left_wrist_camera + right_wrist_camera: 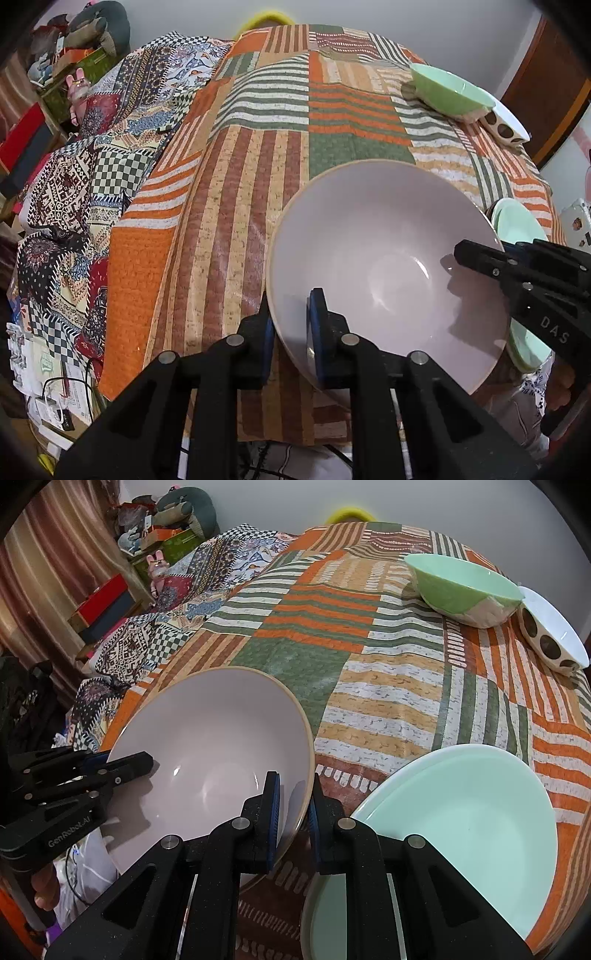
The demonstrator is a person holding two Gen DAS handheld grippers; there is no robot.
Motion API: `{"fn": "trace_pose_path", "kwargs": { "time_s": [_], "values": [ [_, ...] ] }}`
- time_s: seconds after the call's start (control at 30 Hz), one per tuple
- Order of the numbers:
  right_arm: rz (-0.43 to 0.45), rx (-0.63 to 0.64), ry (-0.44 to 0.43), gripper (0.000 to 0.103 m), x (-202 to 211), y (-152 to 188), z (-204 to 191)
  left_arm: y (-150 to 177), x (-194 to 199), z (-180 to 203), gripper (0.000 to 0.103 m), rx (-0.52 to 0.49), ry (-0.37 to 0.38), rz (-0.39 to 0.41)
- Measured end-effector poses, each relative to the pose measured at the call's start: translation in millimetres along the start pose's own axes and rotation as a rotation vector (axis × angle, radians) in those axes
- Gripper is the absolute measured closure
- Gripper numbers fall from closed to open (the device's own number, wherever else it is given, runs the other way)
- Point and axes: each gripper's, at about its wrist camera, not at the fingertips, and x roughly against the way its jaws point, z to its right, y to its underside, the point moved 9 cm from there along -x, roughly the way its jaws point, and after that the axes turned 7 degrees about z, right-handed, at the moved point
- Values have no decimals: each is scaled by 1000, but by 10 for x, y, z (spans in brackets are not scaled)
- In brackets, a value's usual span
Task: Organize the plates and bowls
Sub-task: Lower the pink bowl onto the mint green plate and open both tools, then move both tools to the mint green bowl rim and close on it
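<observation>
- Two tools hold one large pale pink bowl [384,273] together: the left tool [290,332] is closed on the near-left part of its rim, one finger inside the bowl and one outside, and the right tool [293,812] is closed on the opposite part of the rim in the same way.
- Whether the bowl is lifted a little or rests on the striped cloth of the table [388,686] I cannot tell; its near side seems to reach past the table edge.
- Just beside it, on the right, lies a stack of mint-green plates [465,812]. At least two rims show, so I judge that the plates are already gathered.
- At the far right corner stand a green bowl [461,587] and a white bowl with brown dots [554,635], close together, maybe touching, but not nested.
- Three bowls are not yet stacked, so I judge the task to be about half done.
- What is left, I think: bring the pink bowl to the other bowls, or bring them to it, and nest them by size.
</observation>
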Motion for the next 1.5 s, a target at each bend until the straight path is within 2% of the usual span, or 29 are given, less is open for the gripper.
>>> {"fn": "trace_pose_path", "kwargs": {
  "time_s": [0.3, 0.4, 0.57, 0.73, 0.83, 1.03, 1.07, 1.13, 1.33, 1.5],
  "values": [
    [31, -7, -11, 87, 183, -26, 21, 42, 143, 3, 85, 8, -4, 3],
    [66, -4, -9, 86, 336, -73, 53, -4, 286, -1, 84, 3, -15, 36],
    [123, -8, -3, 82, 576, -150, 125, -203, 647, 84, 83, -21, -22, 134],
    [194, -18, 12, 78, 833, -255, 230, -445, 978, 252, 69, -47, -8, 238],
    [236, -33, 18, 70, 976, -323, 319, -614, 1166, 400, 65, -72, -1, 303],
    [326, -61, 49, 55, 1266, -502, 572, -987, 1422, 683, 48, -109, 20, 416],
    [341, -67, 56, 48, 1308, -539, 623, -1035, 1432, 713, 44, -114, 18, 427],
    [371, -78, 68, 41, 1380, -603, 715, -1166, 1444, 803, 40, -116, 23, 456],
    [415, -111, 125, 34, 1450, -789, 1044, -1463, 1262, 954, 34, -105, 54, 462],
    [408, -156, 158, 32, 1341, -875, 1353, -1713, 934, 1011, 32, -106, 50, 432]
  ]
}}
